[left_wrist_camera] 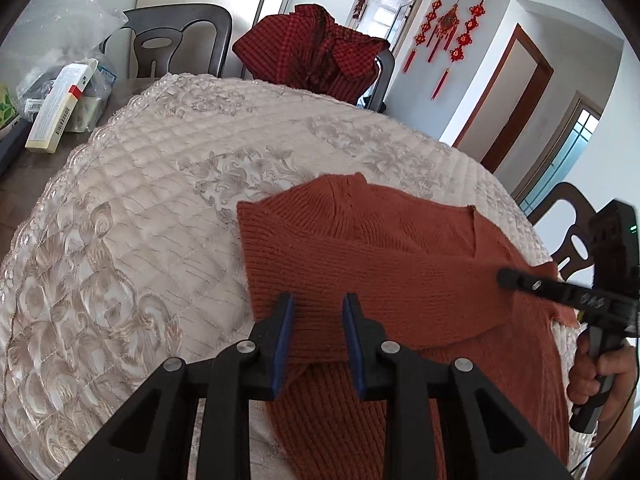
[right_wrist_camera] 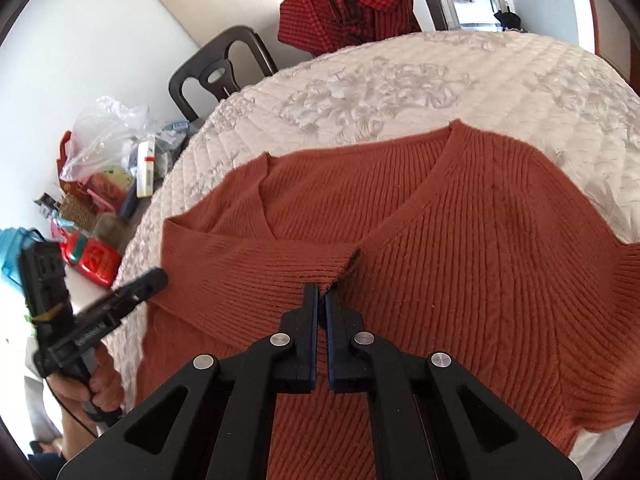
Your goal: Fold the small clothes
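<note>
From the left wrist camera, the rust-red ribbed sweater [left_wrist_camera: 400,264] lies flat on the quilted cream tablecloth [left_wrist_camera: 132,208], neckline toward the far table edge, body running back under the camera. One sleeve is folded across the chest. The left gripper [left_wrist_camera: 318,322] tilts down over that sleeve, blue pads part-way apart with the knit between them and not visibly squeezed. The right gripper [left_wrist_camera: 505,275] reaches in from the right, held by a hand [left_wrist_camera: 600,376]. From the right wrist camera, the sweater's V-neck [right_wrist_camera: 452,168] points away. The right gripper [right_wrist_camera: 322,300], angled down, has its jaws clamped on the sleeve's cuff [right_wrist_camera: 340,268].
</note>
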